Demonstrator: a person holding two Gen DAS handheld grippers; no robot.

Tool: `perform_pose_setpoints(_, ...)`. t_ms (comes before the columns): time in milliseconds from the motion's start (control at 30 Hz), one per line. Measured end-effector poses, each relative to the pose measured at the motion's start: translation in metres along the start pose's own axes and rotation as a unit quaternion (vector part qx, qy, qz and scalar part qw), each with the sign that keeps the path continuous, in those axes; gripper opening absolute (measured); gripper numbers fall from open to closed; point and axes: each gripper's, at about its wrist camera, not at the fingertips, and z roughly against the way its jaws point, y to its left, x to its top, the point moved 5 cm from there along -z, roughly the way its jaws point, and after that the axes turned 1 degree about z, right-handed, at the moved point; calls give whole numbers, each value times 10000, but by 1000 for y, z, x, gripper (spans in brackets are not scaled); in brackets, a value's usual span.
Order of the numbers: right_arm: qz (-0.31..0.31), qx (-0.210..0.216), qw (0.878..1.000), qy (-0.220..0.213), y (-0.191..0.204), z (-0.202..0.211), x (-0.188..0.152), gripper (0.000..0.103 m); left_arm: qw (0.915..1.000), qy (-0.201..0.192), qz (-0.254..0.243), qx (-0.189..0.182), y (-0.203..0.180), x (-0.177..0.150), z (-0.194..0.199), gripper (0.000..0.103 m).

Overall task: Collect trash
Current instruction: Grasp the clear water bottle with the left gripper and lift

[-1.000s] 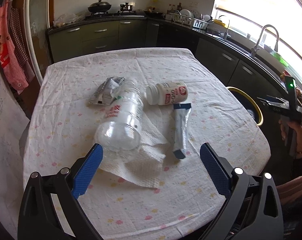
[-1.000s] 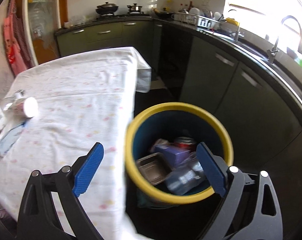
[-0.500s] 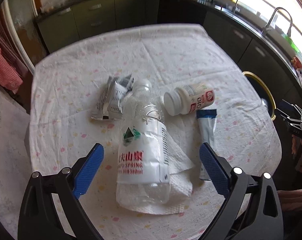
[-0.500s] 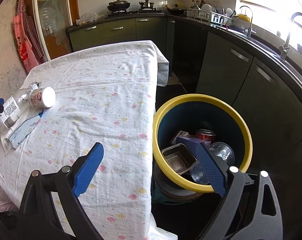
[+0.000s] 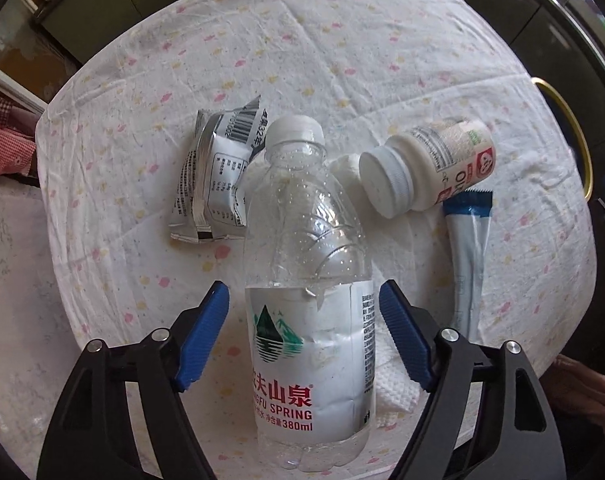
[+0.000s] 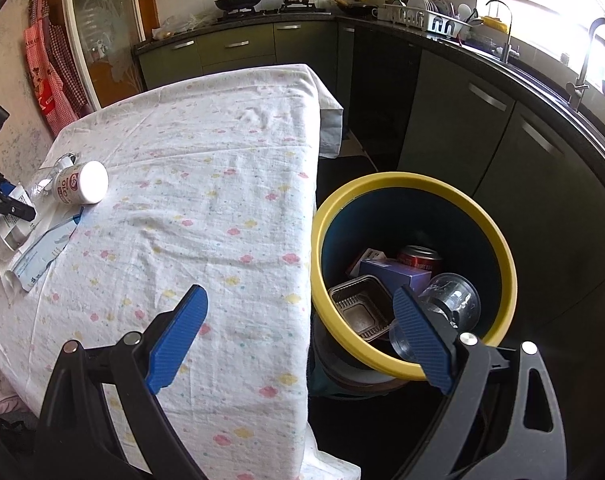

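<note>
A clear plastic water bottle (image 5: 308, 300) lies on a white paper napkin (image 5: 394, 384) on the table. My left gripper (image 5: 304, 336) is open, its blue fingers on either side of the bottle's label, with a small gap on each side. A silver snack wrapper (image 5: 216, 172), a white pill bottle (image 5: 426, 168) and a blue-white sachet (image 5: 468, 264) lie around it. My right gripper (image 6: 298, 340) is open and empty, above the table edge beside the yellow-rimmed blue bin (image 6: 498, 240).
The bin holds a can (image 6: 418, 258), a purple box (image 6: 394, 274), a plastic tray (image 6: 358, 312) and a clear cup (image 6: 446, 308). The pill bottle (image 6: 80, 188) and sachet (image 6: 42, 256) show at the table's left. Dark kitchen cabinets (image 6: 482, 128) stand behind.
My left gripper has moved forward and down over the water bottle, its fingers narrowing around it. My right gripper has drawn back from over the bin towards the table edge.
</note>
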Motion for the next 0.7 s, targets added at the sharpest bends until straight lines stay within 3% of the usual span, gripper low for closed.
perform_pose_setpoints(100, -31, 16, 10000, 20, -1, -2, 0, 89, 9998, 122, -54, 134, -2, 0, -7, 74)
perform_pose_setpoints(233, -25, 49, 10000, 37, 0, -3, -1, 89, 9997, 219, -46, 123, -3, 0, -12, 58)
perform_pose_setpoints(433, -32, 75, 10000, -7, 1, 0, -1, 89, 9999, 107, -84, 97, 0, -4, -7, 58)
perform_pose_setpoints(700, -55, 109, 9999, 10, 2, -1, -2, 89, 9994, -225, -192, 191, 9, -28, 29, 57)
